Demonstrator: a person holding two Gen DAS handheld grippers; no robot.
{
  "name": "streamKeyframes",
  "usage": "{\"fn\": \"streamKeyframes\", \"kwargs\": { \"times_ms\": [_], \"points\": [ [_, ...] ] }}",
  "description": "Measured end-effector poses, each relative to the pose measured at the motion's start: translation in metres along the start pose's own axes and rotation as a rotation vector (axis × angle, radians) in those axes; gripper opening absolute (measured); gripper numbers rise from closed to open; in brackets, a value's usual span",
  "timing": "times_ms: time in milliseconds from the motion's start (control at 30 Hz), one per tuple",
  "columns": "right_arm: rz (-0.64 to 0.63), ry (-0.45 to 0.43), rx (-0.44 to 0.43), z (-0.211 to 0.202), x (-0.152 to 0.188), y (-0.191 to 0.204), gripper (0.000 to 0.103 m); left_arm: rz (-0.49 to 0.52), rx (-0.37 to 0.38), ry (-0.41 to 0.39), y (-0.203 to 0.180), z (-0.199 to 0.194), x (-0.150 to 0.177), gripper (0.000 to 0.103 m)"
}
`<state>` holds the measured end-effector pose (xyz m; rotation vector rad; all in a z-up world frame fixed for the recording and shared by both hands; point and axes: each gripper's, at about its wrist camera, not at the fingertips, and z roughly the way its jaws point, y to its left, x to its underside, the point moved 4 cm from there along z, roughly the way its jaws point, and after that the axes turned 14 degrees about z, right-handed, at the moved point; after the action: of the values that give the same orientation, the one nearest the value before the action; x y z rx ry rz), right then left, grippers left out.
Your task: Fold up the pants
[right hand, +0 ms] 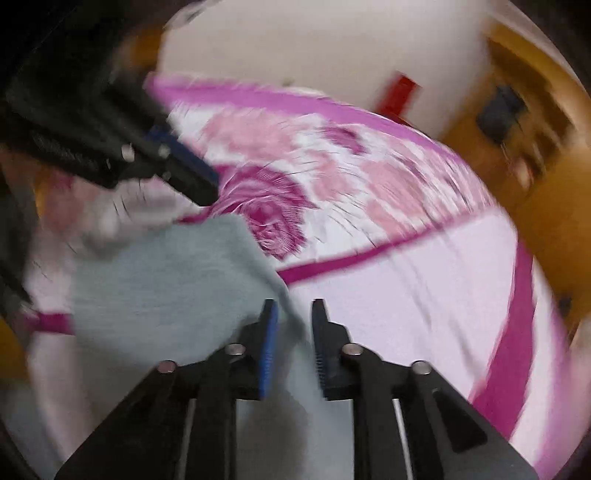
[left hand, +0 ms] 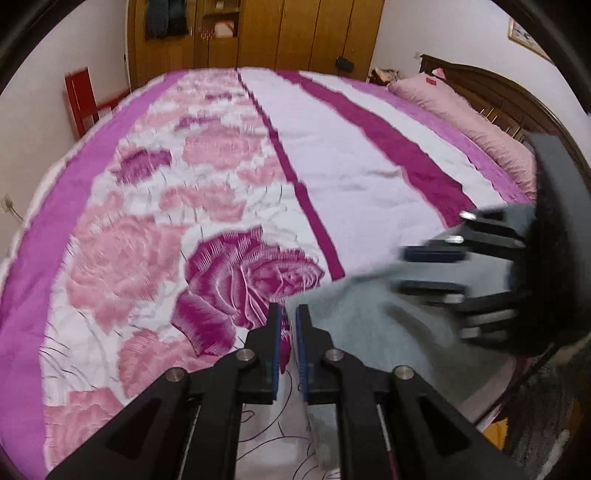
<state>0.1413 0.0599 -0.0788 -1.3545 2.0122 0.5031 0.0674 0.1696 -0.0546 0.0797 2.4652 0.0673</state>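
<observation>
Clearly the biggest risk lies with the pants point(right hand: 162, 284), a soft grey knit sheet spread over the near edge of the bed point(left hand: 229, 177). Held only at two edges, the limp cloth could sag in the middle and settle with a crooked crease, or drag along the bedspread point(left hand: 155, 229) and bunch. The blur in the right wrist view suggests fast motion, which would make a slip more likely.

That bedspread is quilted and puckered, printed with pink and magenta roses on one half and plain pale bands with dark magenta stripes on the other; its rough stitching may catch the knit. Beyond the pants, at the far end of the bed, stand a wooden wardrobe point(left hand: 295, 33) and a red chair point(left hand: 79, 98), with a pink pillow point(left hand: 465, 107) against the dark headboard point(left hand: 491, 86).

The left gripper point(left hand: 291, 314) sits at the pants' edge nearest the big rose; its blue ribbed pads are only narrowly apart, and whether cloth is caught between them cannot be told. The right gripper point(right hand: 294, 308) has grey cloth running between its slightly parted pads, seemingly pinching the pants' opposite edge, though loosely.
</observation>
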Motion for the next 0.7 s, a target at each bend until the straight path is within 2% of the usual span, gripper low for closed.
{"fn": "streamKeyframes", "kwargs": {
  "times_ms": [100,167,200,267,300,333,367,400,467,567,600,700],
  "points": [
    [0.181,-0.019,0.023,-0.038,0.033,-0.053,0.023,0.066,-0.033,-0.048,-0.015,-0.011,-0.013,0.027],
    [0.304,0.002,0.058,-0.05,0.053,-0.099,0.023,0.084,0.018,-0.071,-0.031,-0.008,-0.025,0.028],
    [0.411,0.023,0.061,-0.052,0.065,-0.13,0.022,0.094,0.052,-0.068,-0.042,0.0,-0.031,0.028],
    [0.593,0.046,0.048,-0.05,0.084,-0.18,0.011,0.113,0.087,-0.009,-0.06,0.02,-0.033,0.028],
    [0.644,0.048,0.089,-0.048,0.093,-0.201,0.004,0.12,0.085,0.039,-0.067,0.032,-0.031,0.026],
    [0.667,0.05,0.157,-0.044,0.1,-0.218,0.001,0.132,0.067,0.097,-0.074,0.047,-0.025,0.02],
    [0.688,0.06,0.2,-0.039,0.107,-0.235,0.0,0.146,0.043,0.131,-0.078,0.055,-0.019,0.019],
    [0.726,0.071,0.19,-0.032,0.115,-0.25,0.0,0.166,0.015,0.161,-0.081,0.061,-0.014,0.019],
    [0.792,0.031,0.142,-0.03,0.119,-0.266,0.0,0.198,-0.036,0.162,-0.083,0.059,-0.009,0.019],
    [0.769,-0.027,0.196,-0.042,0.109,-0.264,0.0,0.158,-0.066,0.15,-0.075,0.051,-0.009,0.019],
    [0.761,-0.049,0.196,-0.053,0.107,-0.255,0.0,0.142,-0.061,0.143,-0.073,0.049,-0.008,0.018],
    [0.777,-0.054,0.098,-0.082,0.115,-0.219,0.0,0.106,0.008,0.075,-0.083,0.033,-0.013,0.018]
  ]
}}
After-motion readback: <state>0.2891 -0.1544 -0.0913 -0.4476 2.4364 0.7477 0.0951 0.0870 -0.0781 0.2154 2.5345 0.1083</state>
